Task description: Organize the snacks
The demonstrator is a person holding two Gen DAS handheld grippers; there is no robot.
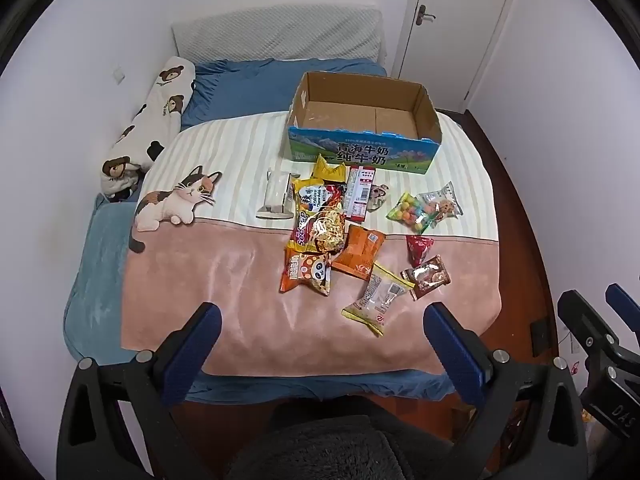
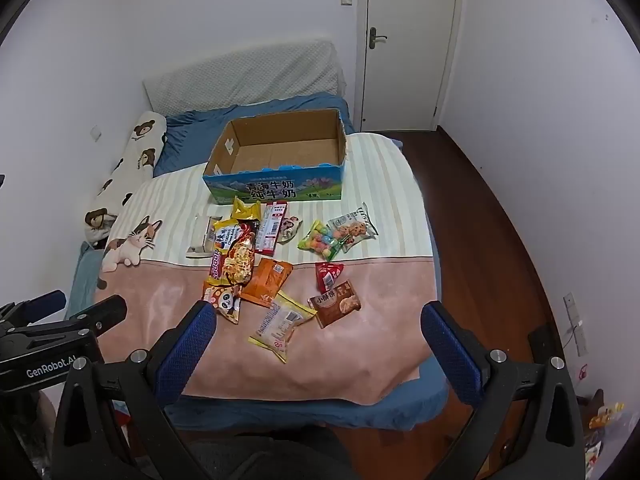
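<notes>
A dark fuzzy garment (image 1: 320,448) is seen lowest in the left wrist view, directly beneath the left tongs (image 1: 320,320), whose blue-padded jaws are spread fully wide with nothing between them. The right tongs (image 2: 318,322) are likewise held fully apart and empty above the near edge of the bed (image 2: 304,408). In the left wrist view the right tongs appear at the right edge; in the right wrist view the left tongs are seen at the left edge.

The bed is covered by a blanket (image 1: 224,280), pink toward the near side and striped cream farther off, with a cat printed at its left. A scatter of snack packets is laid on the blanket, ahead of both tongs and apart from them: a yellow-edged clear packet (image 1: 376,298) and a brown biscuit packet (image 1: 427,277) nearest, an orange panda packet (image 1: 306,274), an orange pouch (image 1: 358,252), a small red packet (image 1: 418,248), a long yellow packet (image 1: 310,210), and a bag of coloured sweets (image 1: 412,210) overlapping a cookie packet (image 1: 442,200). Just behind the packets an open cardboard box (image 1: 362,152) with a blue printed front is set, nothing visible inside it. A bear-print pillow (image 1: 152,120) is laid along the left wall. A white door (image 2: 408,40) is seen behind the bed.
</notes>
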